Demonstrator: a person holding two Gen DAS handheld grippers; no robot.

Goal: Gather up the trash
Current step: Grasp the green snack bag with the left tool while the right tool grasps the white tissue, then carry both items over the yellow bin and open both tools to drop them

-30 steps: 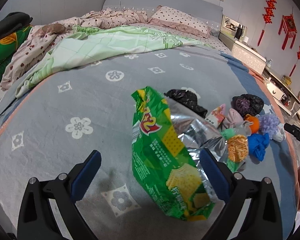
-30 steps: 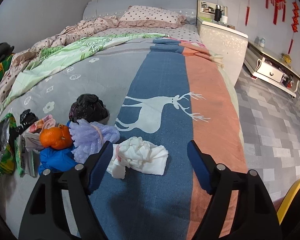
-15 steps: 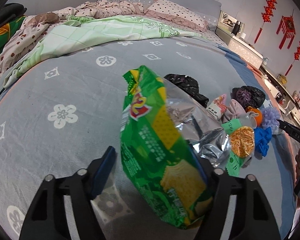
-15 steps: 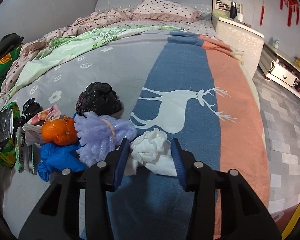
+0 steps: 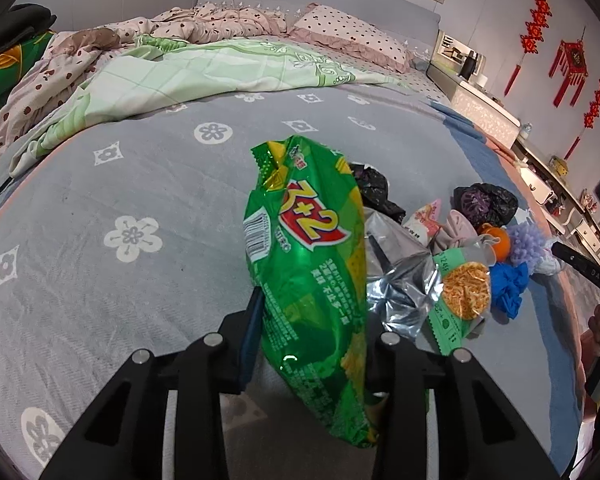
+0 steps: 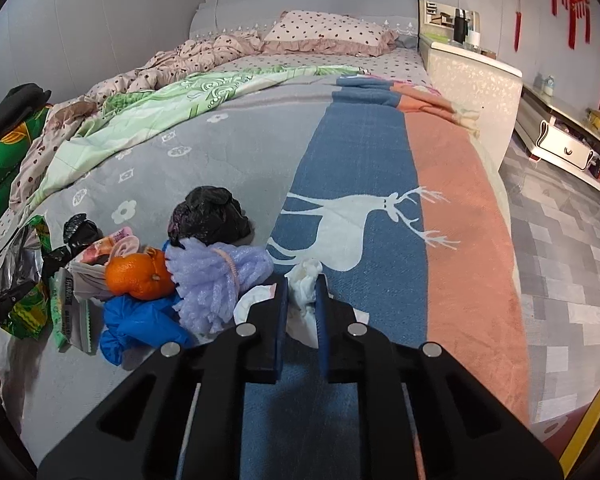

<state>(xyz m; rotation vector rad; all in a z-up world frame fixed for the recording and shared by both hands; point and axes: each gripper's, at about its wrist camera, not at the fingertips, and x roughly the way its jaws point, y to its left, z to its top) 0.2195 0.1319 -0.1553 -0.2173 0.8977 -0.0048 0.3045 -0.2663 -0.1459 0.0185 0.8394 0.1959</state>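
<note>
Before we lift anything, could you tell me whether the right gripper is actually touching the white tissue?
Touching. In the right wrist view the right gripper has just been closing, and its blue pads now pinch the crumpled white tissue between them.

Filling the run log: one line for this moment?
left tongs: closing on green snack bag | right tongs: closing on white tissue | bed

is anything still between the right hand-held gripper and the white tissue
Nothing visible. The right hand-held gripper has just been closing and its pads now pinch the white tissue directly; the purple foam net sits beside it, clear of the jaws.
</note>
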